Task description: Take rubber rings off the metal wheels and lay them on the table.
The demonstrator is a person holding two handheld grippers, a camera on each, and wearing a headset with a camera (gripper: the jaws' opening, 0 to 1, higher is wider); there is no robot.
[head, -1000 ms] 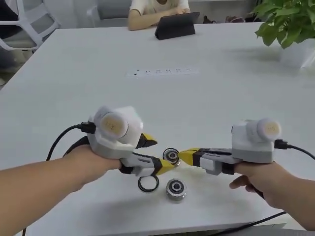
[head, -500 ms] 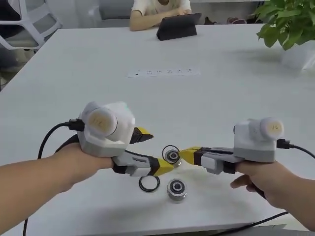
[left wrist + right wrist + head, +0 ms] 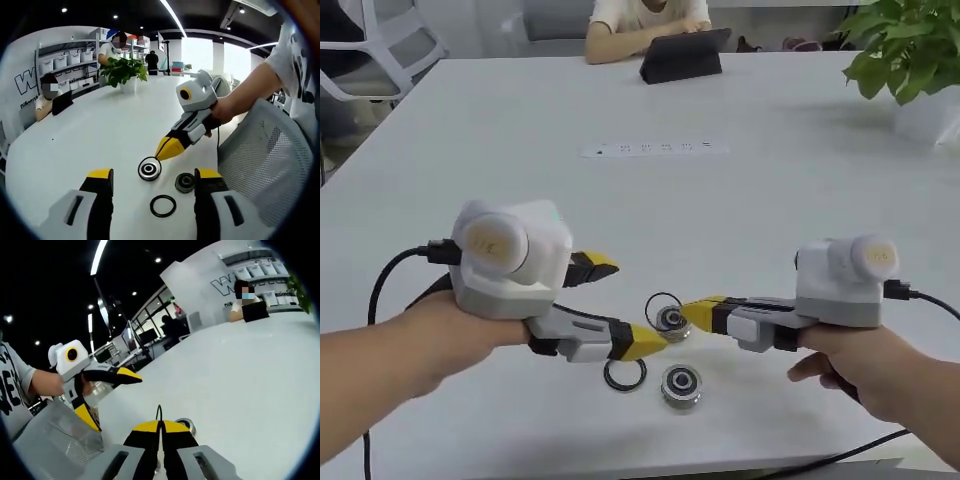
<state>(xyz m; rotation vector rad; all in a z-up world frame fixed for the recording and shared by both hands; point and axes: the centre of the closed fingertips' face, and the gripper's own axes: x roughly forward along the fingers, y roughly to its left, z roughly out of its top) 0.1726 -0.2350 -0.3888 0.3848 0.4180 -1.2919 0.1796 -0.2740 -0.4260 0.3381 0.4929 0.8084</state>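
Your right gripper (image 3: 692,313) was clamped shut on a ring (image 3: 664,295) at 1 wheel (image 3: 671,320). Your left gripper (image 3: 620,303) gaped wide, holding nothing, near a loose ring (image 3: 624,374).

Two metal wheels and two black rubber rings on the white table (image 3: 770,180)

The loose rubber ring (image 3: 624,373) lies flat, just beside the nearer metal wheel (image 3: 680,384) — a small silver disc with a dark centre, lying on its face. The farther wheel (image 3: 670,319) lies close behind them. The second ring (image 3: 661,295) stands up from it as a thin loop — one side is pinched in the closed tips of the right gripper (image 3: 686,312).
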